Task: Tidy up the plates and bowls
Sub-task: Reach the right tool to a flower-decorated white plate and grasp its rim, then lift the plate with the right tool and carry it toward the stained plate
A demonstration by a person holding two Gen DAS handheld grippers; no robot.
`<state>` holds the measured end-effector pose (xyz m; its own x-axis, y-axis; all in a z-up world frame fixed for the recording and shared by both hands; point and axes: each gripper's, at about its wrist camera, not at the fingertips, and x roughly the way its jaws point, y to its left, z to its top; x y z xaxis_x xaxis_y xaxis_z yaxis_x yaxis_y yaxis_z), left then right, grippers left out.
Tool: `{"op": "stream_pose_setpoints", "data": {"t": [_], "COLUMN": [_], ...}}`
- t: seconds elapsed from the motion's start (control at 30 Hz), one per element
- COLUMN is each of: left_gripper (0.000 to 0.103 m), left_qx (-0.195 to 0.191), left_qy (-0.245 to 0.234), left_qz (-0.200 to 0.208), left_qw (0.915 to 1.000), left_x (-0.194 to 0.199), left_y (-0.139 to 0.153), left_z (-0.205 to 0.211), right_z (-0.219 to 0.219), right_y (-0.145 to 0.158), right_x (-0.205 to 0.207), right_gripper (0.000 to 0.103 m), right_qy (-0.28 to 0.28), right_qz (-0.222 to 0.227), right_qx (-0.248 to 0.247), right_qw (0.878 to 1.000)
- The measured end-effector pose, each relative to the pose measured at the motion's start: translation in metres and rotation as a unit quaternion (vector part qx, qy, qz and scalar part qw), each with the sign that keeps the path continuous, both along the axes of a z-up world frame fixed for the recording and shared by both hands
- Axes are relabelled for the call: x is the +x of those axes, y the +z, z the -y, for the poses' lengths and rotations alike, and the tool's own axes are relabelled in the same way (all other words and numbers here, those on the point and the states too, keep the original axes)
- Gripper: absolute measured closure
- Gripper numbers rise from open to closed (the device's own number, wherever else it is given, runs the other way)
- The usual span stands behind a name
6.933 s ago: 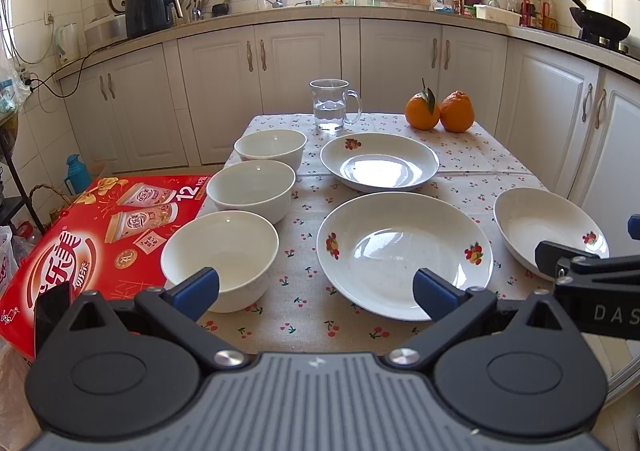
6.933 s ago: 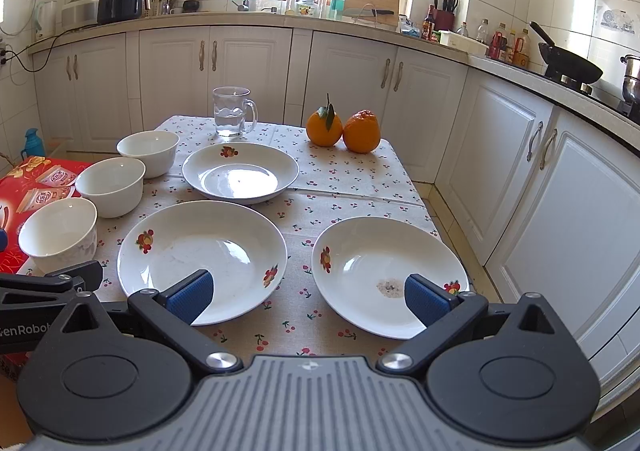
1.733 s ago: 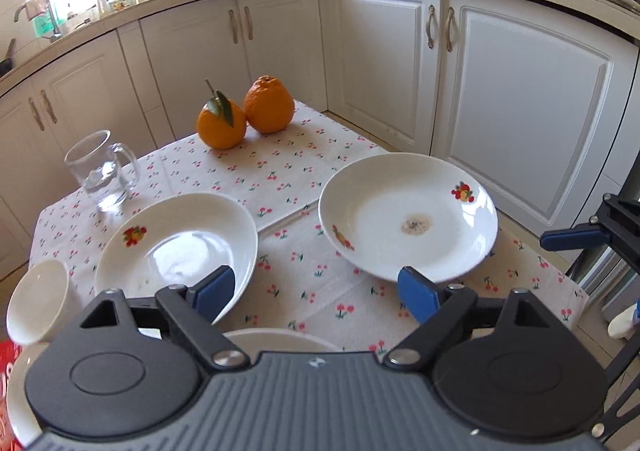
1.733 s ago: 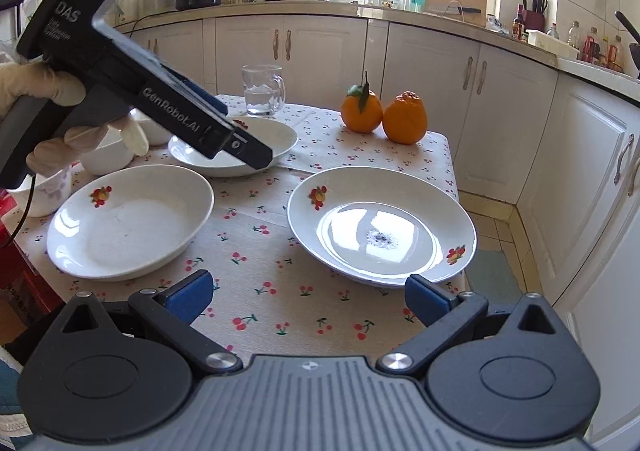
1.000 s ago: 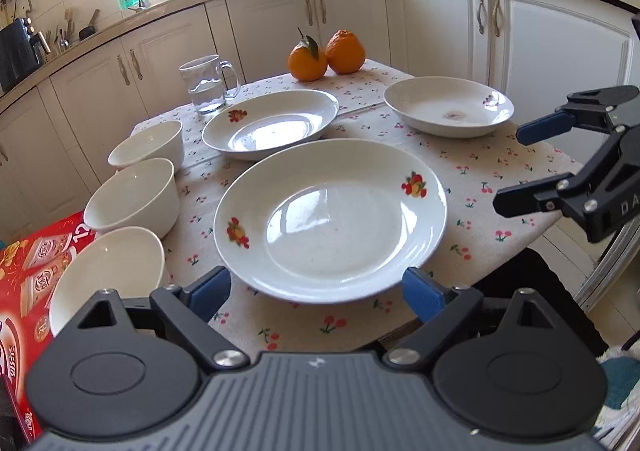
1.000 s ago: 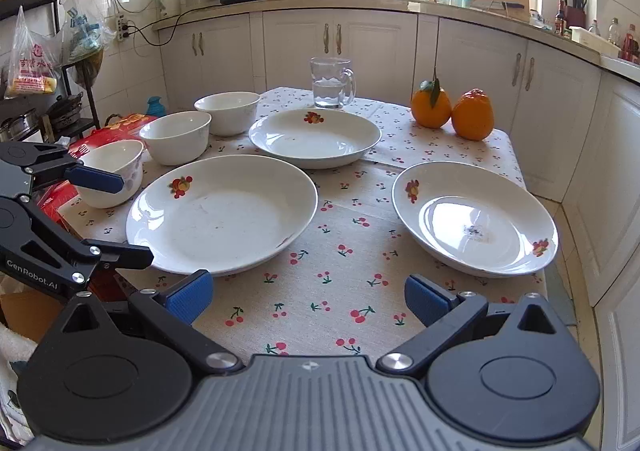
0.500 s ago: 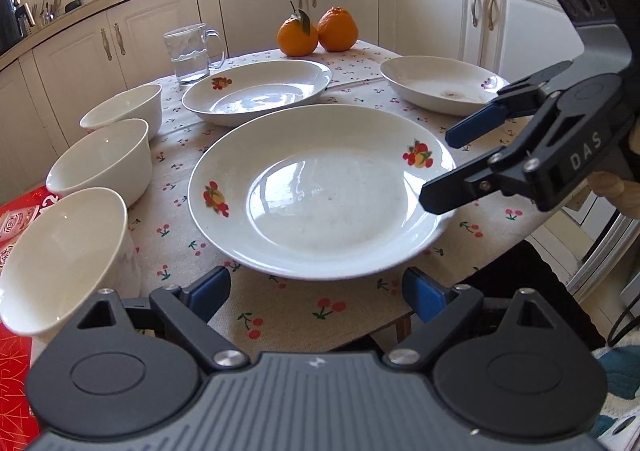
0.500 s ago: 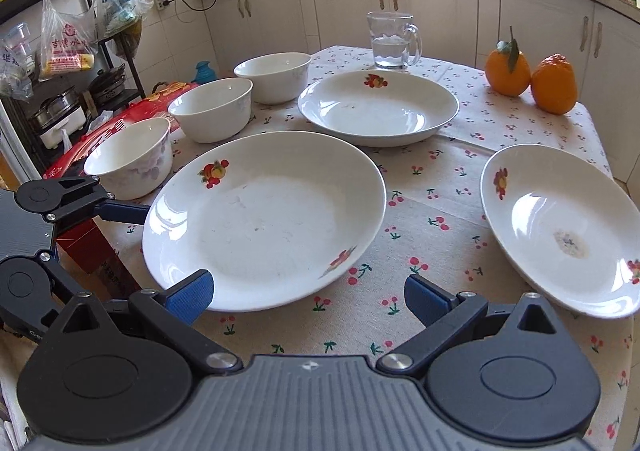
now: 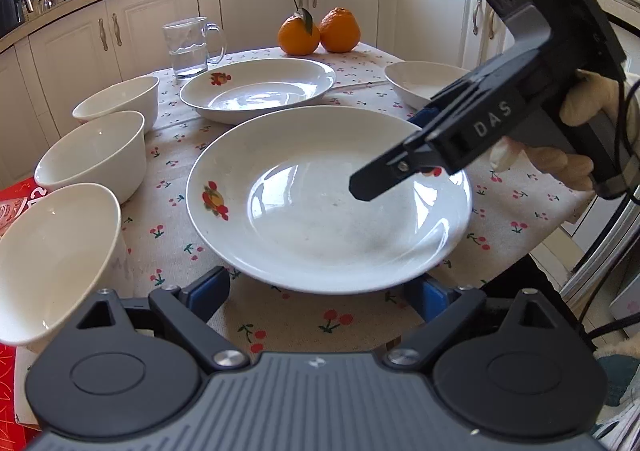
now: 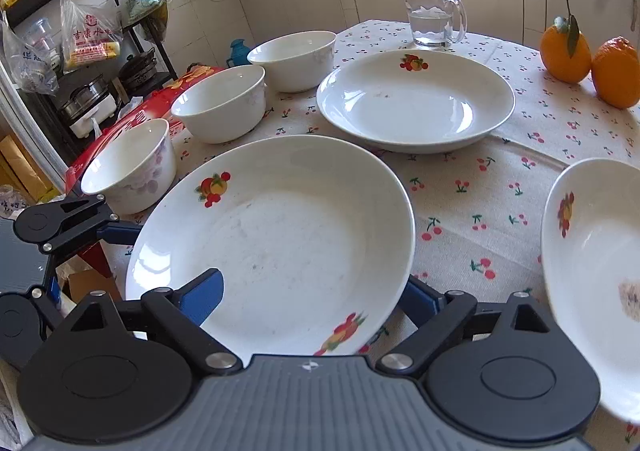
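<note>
Right plate (image 10: pixel 592 275) cut by frame edge

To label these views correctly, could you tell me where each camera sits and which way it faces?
Left wrist: on the left gripper, low at the near table edge, facing the large plate; right gripper and gloved hand show.
Right wrist: on the right gripper, over that plate's rim, facing the bowls; left gripper shows.
Shared: large plate, oranges.

Plates (image 9: pixel 328 207) & bowls (image 9: pixel 92 155): glossy glazed ceramic. Tablecloth (image 9: pixel 176 235): matt woven cloth. Mug (image 9: pixel 188 47): clear glass.
</note>
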<state>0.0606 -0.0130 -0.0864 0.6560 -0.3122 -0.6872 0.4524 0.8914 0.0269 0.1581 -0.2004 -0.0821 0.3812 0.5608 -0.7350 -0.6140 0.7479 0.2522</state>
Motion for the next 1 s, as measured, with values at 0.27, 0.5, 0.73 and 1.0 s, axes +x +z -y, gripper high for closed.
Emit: {"op": "stream_pose_setpoints", "data": {"t": [0.27, 0.5, 0.73, 1.0], "left_gripper": [0.008, 0.008, 0.008, 0.009], "left_qx": [0.001, 0.003, 0.006, 0.006], "left_qy": [-0.007, -0.009, -0.013, -0.020], "left_qz": [-0.003, -0.001, 0.002, 0.003], "left_qw": [1.0000, 1.0000, 0.9999, 0.9998], "left_x": [0.002, 0.003, 0.002, 0.004], "left_y": [0.001, 0.001, 0.002, 0.003], "left_z": [0.000, 0.001, 0.003, 0.002], "right_z": [-0.010, -0.015, -0.017, -0.016], "right_y": [0.000, 0.001, 0.001, 0.001], "right_x": [0.038, 0.053, 0.058, 0.062], "right_gripper": [0.019, 0.025, 0.027, 0.028], "right_qy": [0.029, 0.041, 0.047, 0.053], "right_qz": [-0.009, -0.016, -0.020, -0.022], "right_qx": [-0.004, -0.003, -0.004, -0.002], "right_qw": [1.000, 0.999, 0.999, 0.998]}}
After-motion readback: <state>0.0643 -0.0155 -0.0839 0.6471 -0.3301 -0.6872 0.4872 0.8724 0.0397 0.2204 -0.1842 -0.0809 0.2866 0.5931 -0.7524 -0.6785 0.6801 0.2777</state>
